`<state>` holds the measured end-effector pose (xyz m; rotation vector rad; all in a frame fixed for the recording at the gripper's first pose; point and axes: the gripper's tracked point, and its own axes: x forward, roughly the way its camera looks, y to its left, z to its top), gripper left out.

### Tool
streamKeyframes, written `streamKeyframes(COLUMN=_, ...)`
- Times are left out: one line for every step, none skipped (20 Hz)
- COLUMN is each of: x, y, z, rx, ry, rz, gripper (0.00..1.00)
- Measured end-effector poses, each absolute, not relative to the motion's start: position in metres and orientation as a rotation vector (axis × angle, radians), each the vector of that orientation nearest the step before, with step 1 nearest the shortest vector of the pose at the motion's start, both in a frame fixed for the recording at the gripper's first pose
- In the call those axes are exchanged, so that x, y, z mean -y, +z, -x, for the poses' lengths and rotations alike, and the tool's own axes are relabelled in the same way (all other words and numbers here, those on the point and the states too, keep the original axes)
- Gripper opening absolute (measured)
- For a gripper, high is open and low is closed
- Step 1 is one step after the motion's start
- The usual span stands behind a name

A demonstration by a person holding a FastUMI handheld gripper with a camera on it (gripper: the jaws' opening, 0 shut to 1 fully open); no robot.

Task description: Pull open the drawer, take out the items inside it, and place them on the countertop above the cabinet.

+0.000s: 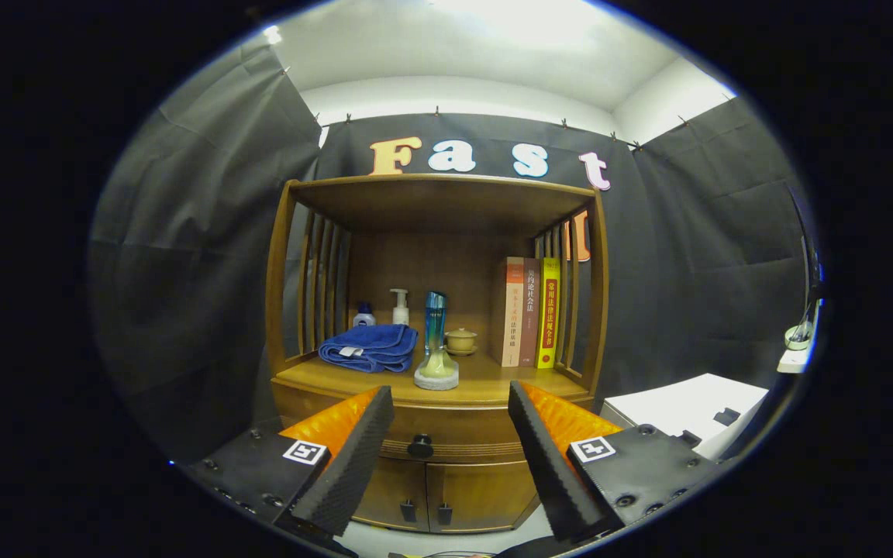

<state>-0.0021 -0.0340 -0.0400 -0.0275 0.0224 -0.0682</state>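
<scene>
Books (528, 312), three of them, stand upright at the right end of the countertop (485, 380), their spines printed in Chinese characters too small to read surely. Left of them sit one small lidded cup (460, 340), one tall blue bottle (436, 318) behind a pale flask-shaped bottle (436, 368), one folded blue towel (370, 346), and two pump bottles (400, 307) at the back. Below the countertop the drawer (446, 438) is closed, its single dark knob (420, 446) between the fingers and just beyond them. The gripper (446, 430) points level at the cabinet, fingers spread wide, holding nothing. Two lower doors (443, 496) sit underneath.
</scene>
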Motion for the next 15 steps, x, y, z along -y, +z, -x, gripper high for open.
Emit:
streamKeyframes(x=0.0321, y=-0.0362, z=0.003, rx=-0.019, ry=-0.066, rz=0.024, gripper=0.98)
streamKeyframes(x=0.0299, y=-0.0354, z=0.004, rx=-0.02, ry=-0.063, rz=0.022, gripper=0.98)
streamKeyframes(x=0.0292, y=-0.0331, z=0.0066, rx=-0.02, ry=-0.063, rz=0.022, gripper=0.98)
streamKeyframes(x=0.0294, y=-0.0321, z=0.0083, rx=-0.016, ry=-0.065, rz=0.022, gripper=0.98)
streamKeyframes(x=0.0288, y=-0.031, z=0.0089, rx=-0.015, ry=-0.062, rz=0.021, gripper=0.98)
streamKeyframes(x=0.0287, y=-0.0325, z=0.0094, rx=-0.021, ry=-0.059, rz=0.022, gripper=0.98)
streamKeyframes(x=0.027, y=-0.0348, z=0.0098, rx=-0.029, ry=-0.058, rz=0.022, gripper=0.98)
streamKeyframes(x=0.0276, y=-0.0351, z=0.0094, rx=-0.03, ry=-0.061, rz=0.019, gripper=0.98)
streamKeyframes(x=0.0284, y=-0.0348, z=0.0078, rx=-0.025, ry=-0.065, rz=0.016, gripper=0.98)
streamKeyframes(x=0.0286, y=-0.0338, z=0.0067, rx=-0.023, ry=-0.066, rz=0.019, gripper=0.98)
streamKeyframes(x=0.0297, y=-0.0333, z=0.0074, rx=-0.025, ry=-0.068, rz=0.026, gripper=0.98)
streamKeyframes(x=0.0297, y=-0.035, z=0.0078, rx=-0.027, ry=-0.071, rz=0.033, gripper=0.98)
streamKeyframes(x=0.0304, y=-0.0353, z=0.0085, rx=-0.024, ry=-0.073, rz=0.033, gripper=0.98)
streamKeyframes(x=0.0305, y=-0.0361, z=0.0084, rx=-0.023, ry=-0.071, rz=0.031, gripper=0.98)
streamKeyframes(x=0.0288, y=-0.0364, z=0.0087, rx=-0.026, ry=-0.069, rz=0.03, gripper=0.98)
